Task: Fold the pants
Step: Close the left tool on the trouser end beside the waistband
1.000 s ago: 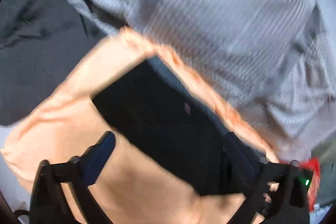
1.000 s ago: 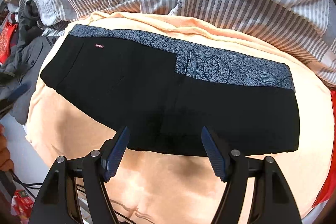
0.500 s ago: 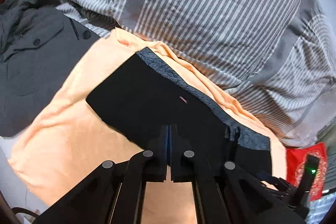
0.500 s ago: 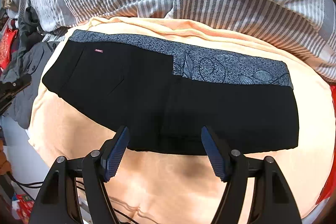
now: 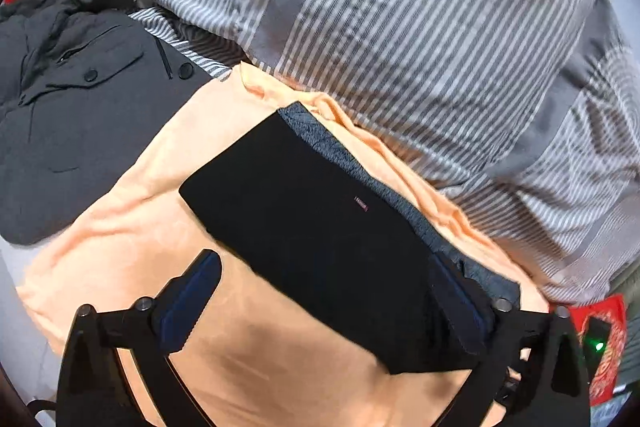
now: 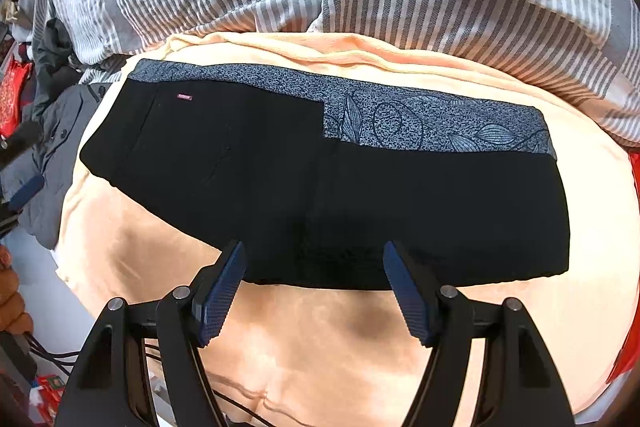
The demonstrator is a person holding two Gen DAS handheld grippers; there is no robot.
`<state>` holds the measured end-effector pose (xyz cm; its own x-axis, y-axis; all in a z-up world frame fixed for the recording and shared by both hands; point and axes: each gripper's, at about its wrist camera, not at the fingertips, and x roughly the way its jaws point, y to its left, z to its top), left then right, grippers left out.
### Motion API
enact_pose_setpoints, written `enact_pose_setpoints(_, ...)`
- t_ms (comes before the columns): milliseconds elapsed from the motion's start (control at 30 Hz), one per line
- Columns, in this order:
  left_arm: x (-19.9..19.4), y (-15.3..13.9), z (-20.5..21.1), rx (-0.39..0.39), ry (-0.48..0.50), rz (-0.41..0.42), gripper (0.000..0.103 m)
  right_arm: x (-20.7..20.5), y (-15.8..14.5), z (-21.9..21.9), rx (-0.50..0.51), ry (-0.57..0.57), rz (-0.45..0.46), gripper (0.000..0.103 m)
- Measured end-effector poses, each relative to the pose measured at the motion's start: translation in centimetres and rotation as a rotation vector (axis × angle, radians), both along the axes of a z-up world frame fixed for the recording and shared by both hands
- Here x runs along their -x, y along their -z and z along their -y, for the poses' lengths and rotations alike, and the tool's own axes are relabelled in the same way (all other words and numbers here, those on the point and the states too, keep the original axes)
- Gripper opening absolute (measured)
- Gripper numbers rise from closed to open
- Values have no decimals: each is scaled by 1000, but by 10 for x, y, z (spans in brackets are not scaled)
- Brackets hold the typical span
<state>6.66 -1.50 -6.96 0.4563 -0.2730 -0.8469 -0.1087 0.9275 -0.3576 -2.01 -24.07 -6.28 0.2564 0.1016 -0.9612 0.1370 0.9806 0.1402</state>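
Note:
Black pants lie folded into a long flat rectangle on a peach blanket. A grey leaf-patterned band runs along their far edge, with a small red label near the left end. My left gripper hovers over the pants' left part. Its jaws are opening, and the cloth lies under them without touching the pads. My right gripper stands open above the near edge of the pants, around the middle, with nothing gripped.
A grey-and-white striped duvet is bunched up behind the blanket. A dark grey jacket lies to the left. Red cloth shows at the right edge. Bare peach blanket stretches in front of the pants.
The left gripper's jaws went from wide open to fully shut half a second ago and now stand apart again. The right gripper and the pants have not moved.

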Motion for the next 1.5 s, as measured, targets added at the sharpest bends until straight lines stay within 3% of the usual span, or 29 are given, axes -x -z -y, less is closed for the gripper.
enact_pose_setpoints(33, 0, 3, 3, -29, 15, -21, 58, 0, 0, 0, -1, 0, 0, 75)
enact_pose_setpoints(67, -3, 10, 8, -61, 40, -68, 30, 0, 0, 0, -7, 2, 0, 75)
enact_pose_setpoints(100, -5, 17, 10, -65, 54, -109, 25, 0, 1, 0, -10, 2, -2, 75)
enact_pose_setpoints(200, -1, 24, 12, -71, 52, -121, 25, 0, 1, 1, -33, 11, -3, 75)
enact_pose_setpoints(233, 1, 24, 12, -87, 39, -114, 26, -1, 0, 1, -43, 14, 0, 75)
enact_pose_setpoints(267, 2, 25, 11, -99, 18, -114, 38, -1, 0, 1, -51, 16, 1, 75)
enact_pose_setpoints(300, 3, 26, 9, -85, 2, -114, 71, -2, 1, 1, -53, 17, 3, 75)
enact_pose_setpoints(333, 3, 27, 6, -71, -19, -111, 87, -3, 1, 0, -52, 18, 3, 75)
enact_pose_setpoints(367, 5, 26, 3, -65, -42, -99, 95, -3, 1, 0, -51, 19, 2, 75)
enact_pose_setpoints(800, 0, 44, -9, -20, -71, -174, 95, -9, 0, -6, -71, -1, 15, 80)
enact_pose_setpoints(1100, -3, 51, -15, -27, -80, -182, 95, -12, 4, -10, -72, -10, -2, 80)
enact_pose_setpoints(1333, -9, 83, -48, 176, -159, -183, 95, -12, 11, -15, -74, -37, -21, 80)
enact_pose_setpoints(1500, -23, 100, -50, 275, -111, -150, 95, -14, 22, -25, -76, -72, -39, 80)
